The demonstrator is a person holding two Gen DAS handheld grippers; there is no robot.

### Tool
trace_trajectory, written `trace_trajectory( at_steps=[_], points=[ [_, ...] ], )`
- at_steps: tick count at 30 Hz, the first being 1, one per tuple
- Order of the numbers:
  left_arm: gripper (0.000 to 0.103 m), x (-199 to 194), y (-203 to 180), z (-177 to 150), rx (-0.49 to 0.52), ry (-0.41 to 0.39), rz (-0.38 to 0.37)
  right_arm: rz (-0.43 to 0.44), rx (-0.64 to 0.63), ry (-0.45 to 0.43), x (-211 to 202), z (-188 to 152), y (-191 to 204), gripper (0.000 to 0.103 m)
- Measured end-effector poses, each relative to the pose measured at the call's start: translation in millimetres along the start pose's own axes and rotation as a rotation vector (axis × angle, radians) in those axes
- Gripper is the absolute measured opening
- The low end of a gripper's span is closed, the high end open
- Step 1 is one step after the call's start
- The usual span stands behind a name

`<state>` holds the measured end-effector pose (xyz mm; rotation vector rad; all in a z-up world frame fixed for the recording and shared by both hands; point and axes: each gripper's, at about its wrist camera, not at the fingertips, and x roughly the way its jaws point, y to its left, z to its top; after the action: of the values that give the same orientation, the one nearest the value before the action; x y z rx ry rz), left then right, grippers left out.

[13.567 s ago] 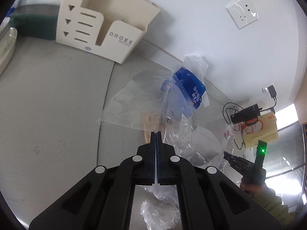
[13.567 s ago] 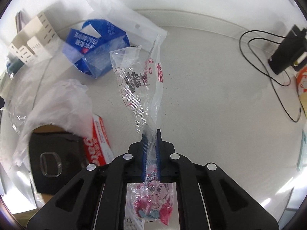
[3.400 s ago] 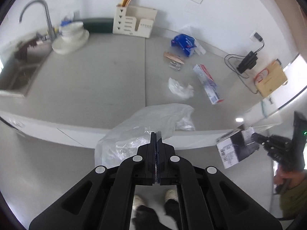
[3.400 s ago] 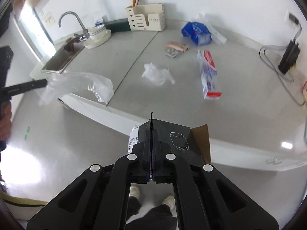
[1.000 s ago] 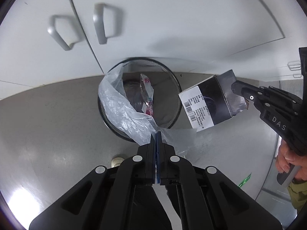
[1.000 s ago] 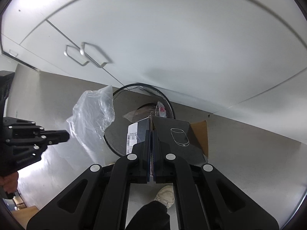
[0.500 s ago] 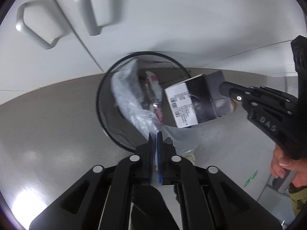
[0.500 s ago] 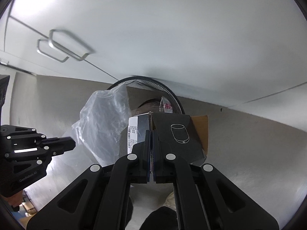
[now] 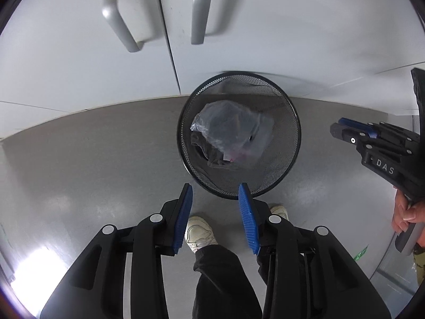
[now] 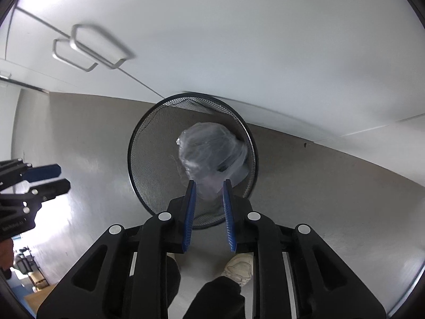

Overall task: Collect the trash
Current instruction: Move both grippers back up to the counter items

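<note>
A black mesh waste bin (image 9: 289,117) (image 10: 140,159) stands on the grey floor against white cabinet doors. Inside it lies a crumpled clear plastic bag (image 9: 228,130) (image 10: 209,148) over dark trash; the black box is hidden beneath it. My left gripper (image 9: 215,194) points down just short of the bin's near rim, its jaws opening with nothing between them. My right gripper (image 10: 208,188) hangs over the bin's near side, jaws also opening and empty. In the left wrist view the right gripper (image 9: 350,130) shows at the right edge; in the right wrist view the left gripper (image 10: 53,176) shows at the left.
White cabinet doors with grey handles (image 9: 119,21) (image 10: 90,45) rise right behind the bin. The person's white shoes (image 9: 198,232) (image 10: 237,268) and dark trousers stand just in front of it. A hand (image 9: 406,214) grips the right tool's handle. Grey floor spreads to both sides.
Both grippers have let go: the clear bag and the black box dropped into the bin. Both pairs of jaws went from shut to apart. The left gripper drew back from over the bin.
</note>
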<state>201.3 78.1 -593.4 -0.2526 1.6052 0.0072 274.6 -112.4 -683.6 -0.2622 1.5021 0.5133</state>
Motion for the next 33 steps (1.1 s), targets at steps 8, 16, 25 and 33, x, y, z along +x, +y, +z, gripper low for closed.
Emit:
trace_trajectory(
  at_steps=[8,16,25,33],
  points=[
    [0.045,-74.4,-16.7,-19.8,0.032,-0.072,0.042,-0.011,-0.013,-0.039,-73.3,-14.4,2.6,0.033],
    [0.05,-192.3,-41.6,-49.6,0.045,-0.175,0.085,-0.042,-0.078,-0.154,-206.8,-37.7,25.5,0.049],
    [0.055,-313.5,-76.2,-78.6,0.082,-0.286,0.121,-0.019,-0.12,-0.235,-339.2,-69.0,34.9,0.054],
    [0.059,-397.7,-93.9,-91.2,0.085,-0.4,0.129,-0.038,-0.111,-0.34,-442.6,-84.6,44.0,0.07]
  ],
)
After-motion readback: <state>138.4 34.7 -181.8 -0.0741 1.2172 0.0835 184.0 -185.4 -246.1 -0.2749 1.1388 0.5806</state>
